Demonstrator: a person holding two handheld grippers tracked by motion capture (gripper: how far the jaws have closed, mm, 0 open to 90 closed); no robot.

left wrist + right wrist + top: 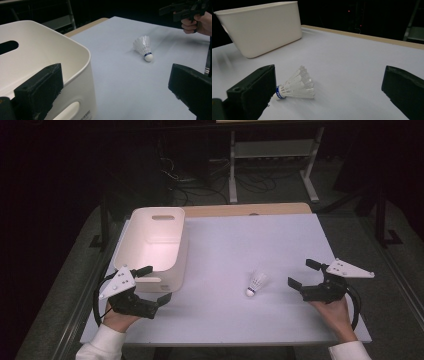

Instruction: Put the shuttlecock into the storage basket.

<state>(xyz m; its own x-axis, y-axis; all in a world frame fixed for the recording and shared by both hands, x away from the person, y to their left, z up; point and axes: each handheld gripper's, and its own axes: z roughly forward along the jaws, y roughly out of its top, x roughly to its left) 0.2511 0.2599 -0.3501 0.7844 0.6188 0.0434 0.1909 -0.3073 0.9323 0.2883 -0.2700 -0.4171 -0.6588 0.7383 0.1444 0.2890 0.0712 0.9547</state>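
- Shuttlecock [257,283] lies on its side on the white table [240,245], between our two grippers and nearer to the right one.
- Our right gripper [303,273] has its jaws spread wide and it holds nothing; the shuttlecock is just beyond its jaw tips, with a small gap between them.
- In the right gripper view, the shuttlecock [295,86] is close in front of this gripper, low between the jaws and against the left jaw; its white feathers point toward the middle and its cork end with the blue band is partly hidden behind that jaw.
- Our left gripper [157,285] is also spread and empty; it is held just beside the near wall of the white bin [150,242], and one jaw is near the rim of it.
- In the left gripper view, the bin [50,62] is directly ahead of the left jaw, and the shuttlecock [144,47] lies further ahead, well apart from this gripper, with the cork end turned toward us.
- Farther behind the shuttlecock in that view we see the right hand [197,23], which grips the handle of its tool.
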